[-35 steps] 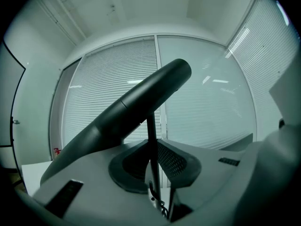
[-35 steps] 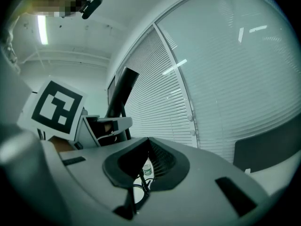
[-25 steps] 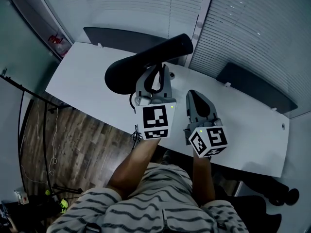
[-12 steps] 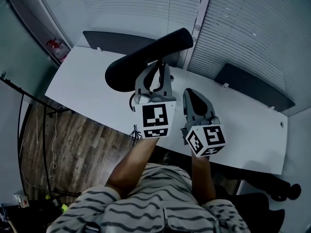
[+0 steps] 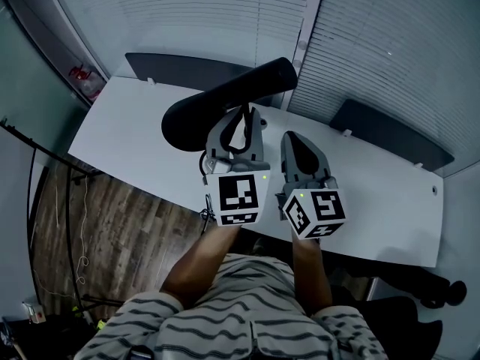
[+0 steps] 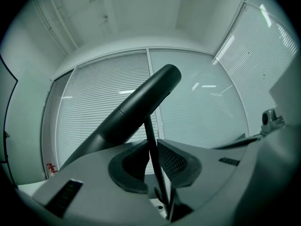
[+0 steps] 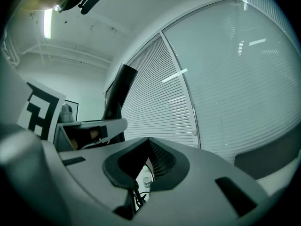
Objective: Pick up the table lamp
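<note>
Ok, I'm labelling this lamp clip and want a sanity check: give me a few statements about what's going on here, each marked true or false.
1. The left tongs are closed on the thin stem of the table lamp. True.
2. The right tongs also grip the lamp. False: they are shut with nothing between them, beside the left tongs.
3. The table is white. True.
4. The blinds are pulled up. False: they hang down over the windows.
</note>
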`<state>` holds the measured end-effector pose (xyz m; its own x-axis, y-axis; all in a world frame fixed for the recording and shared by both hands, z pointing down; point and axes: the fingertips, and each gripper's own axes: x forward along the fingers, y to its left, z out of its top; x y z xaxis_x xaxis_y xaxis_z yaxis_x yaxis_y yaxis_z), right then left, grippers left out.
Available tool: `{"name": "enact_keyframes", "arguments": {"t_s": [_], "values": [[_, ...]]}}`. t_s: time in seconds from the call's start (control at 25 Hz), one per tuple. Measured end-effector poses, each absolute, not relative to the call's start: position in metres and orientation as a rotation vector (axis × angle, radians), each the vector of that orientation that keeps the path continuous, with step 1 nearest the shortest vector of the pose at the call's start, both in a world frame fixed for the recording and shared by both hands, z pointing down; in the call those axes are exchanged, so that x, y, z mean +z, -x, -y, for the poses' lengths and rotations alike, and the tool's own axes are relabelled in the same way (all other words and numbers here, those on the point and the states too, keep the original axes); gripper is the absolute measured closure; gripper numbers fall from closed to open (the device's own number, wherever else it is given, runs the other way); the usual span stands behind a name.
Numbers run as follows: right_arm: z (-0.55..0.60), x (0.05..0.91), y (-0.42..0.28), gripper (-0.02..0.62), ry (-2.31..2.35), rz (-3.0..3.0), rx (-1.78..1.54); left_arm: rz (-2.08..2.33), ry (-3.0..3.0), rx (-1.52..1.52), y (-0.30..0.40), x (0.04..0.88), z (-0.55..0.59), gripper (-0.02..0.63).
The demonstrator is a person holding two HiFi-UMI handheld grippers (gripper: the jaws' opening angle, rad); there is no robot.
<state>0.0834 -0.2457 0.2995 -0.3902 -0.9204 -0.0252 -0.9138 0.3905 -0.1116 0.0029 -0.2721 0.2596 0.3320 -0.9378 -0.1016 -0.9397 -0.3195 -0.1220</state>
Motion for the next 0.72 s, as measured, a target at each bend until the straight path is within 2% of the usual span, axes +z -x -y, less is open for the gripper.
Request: {"name": "enact_keyframes", "arguments": {"t_s": [0.72], "values": [[0.26, 0.299, -0.061, 0.584, 1.655, -2.587, -0.089, -1.684, 2.459, 0.0, 0.008, 0.275, 0.259, 0.549]]}}
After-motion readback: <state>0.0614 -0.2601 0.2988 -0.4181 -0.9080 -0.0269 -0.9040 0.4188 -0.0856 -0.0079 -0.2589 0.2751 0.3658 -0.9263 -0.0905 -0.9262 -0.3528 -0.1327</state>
